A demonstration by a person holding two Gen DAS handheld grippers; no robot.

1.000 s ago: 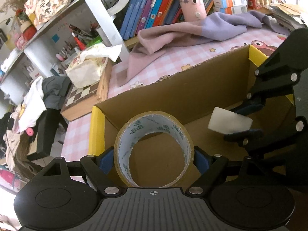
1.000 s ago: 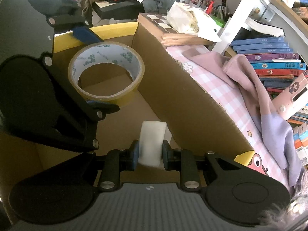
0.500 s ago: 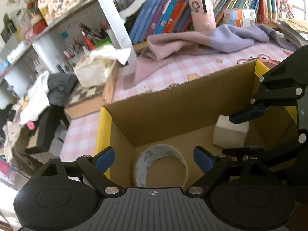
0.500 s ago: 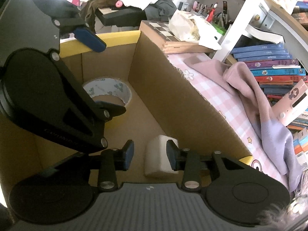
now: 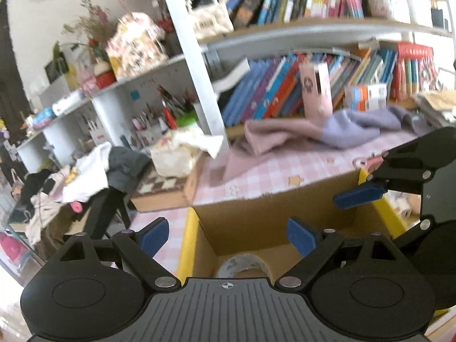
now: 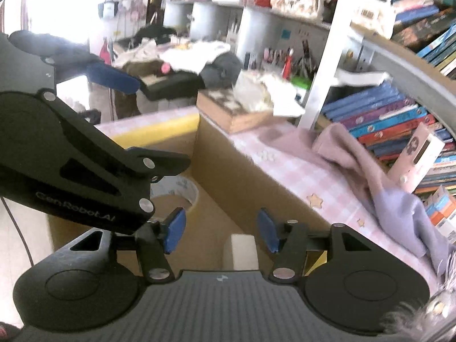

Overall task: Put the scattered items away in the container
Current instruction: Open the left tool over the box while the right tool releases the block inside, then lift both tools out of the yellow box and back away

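Note:
A cardboard box with yellow-taped edges stands on the pink checked table; it also shows in the right wrist view. A roll of tape lies on the box floor, also seen in the right wrist view. A white block lies on the box floor near it. My left gripper is open and empty above the box's left end. My right gripper is open and empty above the white block.
A pink and lilac cloth lies on the table behind the box. A chessboard box with a crumpled bag on it sits at the table's left end. Bookshelves stand behind. A cluttered chair stands at the left.
Both grippers let go inside the box: the tape roll and the white block dropped to its floor. Both grippers then opened wide and rose up and away from the box.

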